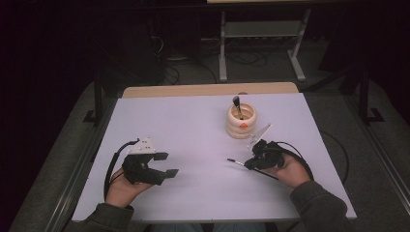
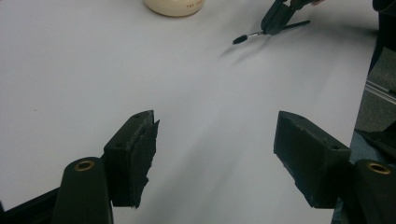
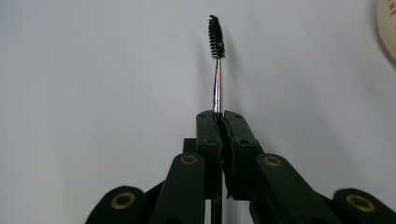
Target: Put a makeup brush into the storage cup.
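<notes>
A thin spoolie brush [image 3: 216,42] with a black bristle head and a metal stem sticks out of my right gripper [image 3: 222,114], whose jaws are shut on the stem. In the high view the right gripper [image 1: 248,165] hovers low over the table at the right, with the brush [image 1: 235,162] pointing left. My left gripper [image 1: 169,164] rests at the left, its jaws open and empty. The left gripper view shows those jaws [image 2: 217,119] wide apart over bare table, with the right gripper [image 2: 276,19] and brush [image 2: 246,36] farther off.
A cream ringed holder [image 1: 241,122] stands behind the right gripper and has a dark brush [image 1: 237,105] upright in it. The same holder [image 2: 175,5] touches the top edge of the left gripper view. The white table [image 1: 193,130] ends just behind the holder.
</notes>
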Demonstrator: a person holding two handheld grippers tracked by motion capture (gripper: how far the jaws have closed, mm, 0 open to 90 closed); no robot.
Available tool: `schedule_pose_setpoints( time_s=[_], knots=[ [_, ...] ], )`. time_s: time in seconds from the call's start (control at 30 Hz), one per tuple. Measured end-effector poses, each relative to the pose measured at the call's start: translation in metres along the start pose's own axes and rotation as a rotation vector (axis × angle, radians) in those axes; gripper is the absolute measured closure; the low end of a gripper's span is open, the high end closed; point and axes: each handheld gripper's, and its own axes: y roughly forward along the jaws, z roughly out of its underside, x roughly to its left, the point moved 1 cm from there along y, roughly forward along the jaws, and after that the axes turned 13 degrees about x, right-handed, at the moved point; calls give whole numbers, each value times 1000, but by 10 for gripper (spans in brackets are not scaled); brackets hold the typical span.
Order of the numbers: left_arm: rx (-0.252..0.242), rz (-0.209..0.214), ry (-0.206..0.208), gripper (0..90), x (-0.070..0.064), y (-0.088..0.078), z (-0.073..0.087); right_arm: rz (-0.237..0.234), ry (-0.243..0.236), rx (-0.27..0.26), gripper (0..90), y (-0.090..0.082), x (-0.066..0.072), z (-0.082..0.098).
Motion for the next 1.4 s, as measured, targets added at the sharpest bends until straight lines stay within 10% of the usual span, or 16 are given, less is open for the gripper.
schedule_pose_setpoints(
  time_s=[0.77,1.4],
  knots=[
    [2,17,15,295,-6,7,-4,-19,-11,-188,852,-32,15,-8],
    [-18,96,66,332,-36,32,-37,-62,-85,-414,851,-66,54,-67]
  ],
)
